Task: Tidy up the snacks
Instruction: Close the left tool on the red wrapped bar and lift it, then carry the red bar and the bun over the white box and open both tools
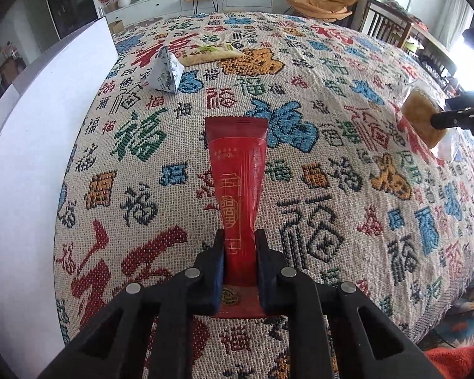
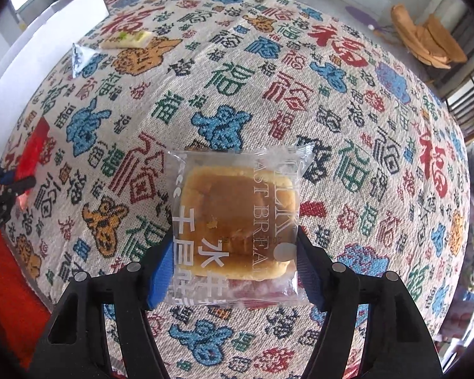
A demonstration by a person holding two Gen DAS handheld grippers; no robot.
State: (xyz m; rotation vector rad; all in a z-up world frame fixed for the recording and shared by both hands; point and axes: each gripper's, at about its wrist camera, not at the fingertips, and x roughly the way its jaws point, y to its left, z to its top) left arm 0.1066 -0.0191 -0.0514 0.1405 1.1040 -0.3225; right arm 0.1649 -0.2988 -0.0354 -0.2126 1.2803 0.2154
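A long red snack packet [image 1: 237,170] lies on the patterned cloth, pointing away from me. My left gripper [image 1: 239,237] is shut on its near end. In the right wrist view a square bread in a clear wrapper [image 2: 237,218] sits between my right gripper's [image 2: 233,237] blue pads, which press on the wrapper's two sides. In the left wrist view the same bread [image 1: 422,120] hangs at the right edge, a little above the cloth, in the black fingers [image 1: 448,118]. The red packet [image 2: 33,151] and the left gripper [image 2: 12,183] show at the left edge of the right wrist view.
A silver-white pyramid-shaped packet [image 1: 166,72] [image 2: 80,58] and a flat yellow-green packet [image 1: 211,53] [image 2: 126,40] lie at the far left of the cloth [image 1: 300,63]. A tall white box wall [image 1: 47,110] [image 2: 47,31] runs along the left side. Chairs and a TV cabinet stand beyond.
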